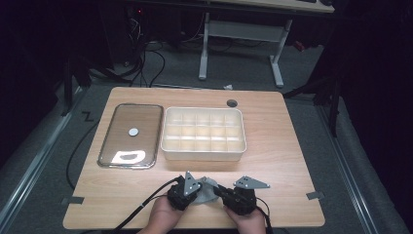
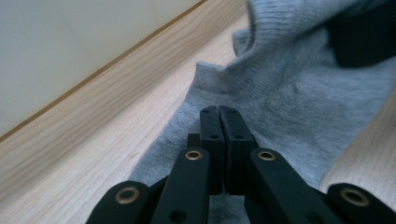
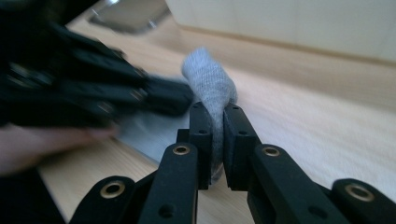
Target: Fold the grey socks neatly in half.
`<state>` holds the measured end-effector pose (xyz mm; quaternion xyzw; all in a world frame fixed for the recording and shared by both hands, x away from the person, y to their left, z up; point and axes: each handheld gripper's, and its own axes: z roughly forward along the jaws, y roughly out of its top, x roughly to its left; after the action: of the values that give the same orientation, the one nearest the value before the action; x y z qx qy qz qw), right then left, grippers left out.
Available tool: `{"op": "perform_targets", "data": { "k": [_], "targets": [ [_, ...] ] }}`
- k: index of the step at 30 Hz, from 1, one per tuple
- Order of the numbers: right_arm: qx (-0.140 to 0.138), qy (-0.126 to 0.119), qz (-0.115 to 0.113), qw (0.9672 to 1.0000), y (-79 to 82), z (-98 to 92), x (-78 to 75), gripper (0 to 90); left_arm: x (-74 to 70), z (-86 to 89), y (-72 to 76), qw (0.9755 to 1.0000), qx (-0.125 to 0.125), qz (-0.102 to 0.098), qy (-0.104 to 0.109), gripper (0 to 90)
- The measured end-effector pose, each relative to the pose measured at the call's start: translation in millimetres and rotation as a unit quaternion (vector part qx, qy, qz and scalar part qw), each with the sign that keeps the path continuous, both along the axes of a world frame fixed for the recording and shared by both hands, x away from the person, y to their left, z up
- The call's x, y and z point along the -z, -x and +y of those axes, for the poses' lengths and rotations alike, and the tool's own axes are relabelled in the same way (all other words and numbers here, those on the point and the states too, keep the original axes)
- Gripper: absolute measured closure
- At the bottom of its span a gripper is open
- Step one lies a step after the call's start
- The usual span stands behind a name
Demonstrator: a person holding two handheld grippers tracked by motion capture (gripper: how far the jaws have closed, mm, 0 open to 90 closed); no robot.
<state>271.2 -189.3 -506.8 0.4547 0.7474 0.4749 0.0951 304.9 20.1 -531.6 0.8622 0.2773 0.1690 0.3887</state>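
While both hands worked at the near edge of the desk, a grey sock lay crumpled on the wood between the two grippers, just in front of the white divided box. The left gripper had its jaws pressed together over the knit, flat on the sock's fabric, though whether any cloth was pinched between them could not be told. The right gripper had its jaws drawn in narrow, clamping a fold of the sock that rose in a rounded hump above the tips. In the high view the left gripper and right gripper pointed toward each other, tips near. A clear lid with a small round knob lay beside the box, toward the desk's left edge.
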Motion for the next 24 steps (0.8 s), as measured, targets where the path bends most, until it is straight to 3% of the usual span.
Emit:
{"op": "perform_targets", "data": {
  "k": [4, 7, 8, 9, 10, 11, 12, 13, 14, 15, 16, 18, 19, 20, 22, 24],
  "targets": [
    [-0.002, 0.001, -0.014, 0.9999, 3.6, 4.2, -5.7, 84.8, 0.0, -9.1, 2.4, 0.9998, 0.004, -0.014, -0.012, 88.5],
    [0.003, 0.002, -0.015, 0.9999, 3.0, 2.8, -4.1, 84.7, -1.3, -13.1, 1.2, 0.9998, 0.006, -0.01, -0.014, 88.2],
    [0.011, 0.003, -0.011, 0.9999, 2.1, -0.7, -2.7, 84.6, -2.6, -12.7, 0.1, 0.9999, 0.007, -0.006, -0.01, 79.5],
    [0.011, 0.003, -0.011, 0.9999, 2.1, -0.7, -2.7, 84.6, -4.0, -11.7, -0.7, 1.0, 0.005, -0.003, -0.006, 79.5],
    [0.016, 0.005, -0.009, 0.9998, 2.2, -3.2, -1.6, 84.5, -6.8, -8.5, -1.2, 1.0, -0.001, -0.002, 0.001, 71.7],
    [0.016, 0.005, -0.009, 0.9998, 2.2, -3.2, -1.6, 84.5, -11.0, -3.1, -1.0, 0.9998, -0.009, -0.007, 0.015, 71.7],
    [0.019, 0.008, -0.008, 0.9998, 2.4, -5.4, -0.4, 84.4, -20.5, 12.6, 0.3, 0.9983, -0.022, -0.02, 0.05, 63.6],
    [0.019, 0.008, -0.008, 0.9998, 2.4, -5.4, -0.4, 84.4, -20.5, 12.6, 0.3, 0.9983, -0.022, -0.02, 0.05, 61.8],
    [0.022, 0.012, -0.007, 0.9997, 2.4, -6.9, 0.7, 84.4, -25.8, 27.7, -0.2, 0.9973, -0.03, -0.011, 0.065, 60.2],
    [0.022, 0.012, -0.007, 0.9997, 2.4, -6.9, 0.7, 84.4, -25.8, 27.7, -0.2, 0.9973, -0.03, -0.011, 0.065, 59.3],
    [0.023, 0.012, -0.004, 0.9996, 2.1, -7.4, 0.9, 84.4, -27.2, 43.9, 0.6, 0.9967, -0.036, 0.006, 0.073, 57.7],
    [0.023, 0.015, -0.008, 0.9996, 1.8, -7.0, 0.6, 84.3, -25.4, 53.1, 2.1, 0.9964, -0.035, 0.018, 0.075, 51.8],
    [0.023, 0.016, -0.009, 0.9996, 2.0, -6.4, 0.6, 84.2, -17.7, 64.1, 2.6, 0.9947, -0.028, 0.057, 0.081, 48.3],
    [0.023, 0.016, -0.009, 0.9996, 2.0, -6.4, 0.6, 84.2, -17.7, 64.1, 2.6, 0.9947, -0.028, 0.057, 0.081, 46.4],
    [0.022, 0.026, -0.011, 0.9994, 2.1, -2.5, 1.9, 84.1, -4.0, 70.9, 3.9, 0.9933, -0.034, 0.081, 0.075, 44.6],
    [0.021, 0.033, -0.014, 0.9992, 1.8, 0.1, 1.7, 84.0, -1.2, 71.6, 4.4, 0.9927, -0.034, 0.088, 0.075, 44.5]
  ]
}}
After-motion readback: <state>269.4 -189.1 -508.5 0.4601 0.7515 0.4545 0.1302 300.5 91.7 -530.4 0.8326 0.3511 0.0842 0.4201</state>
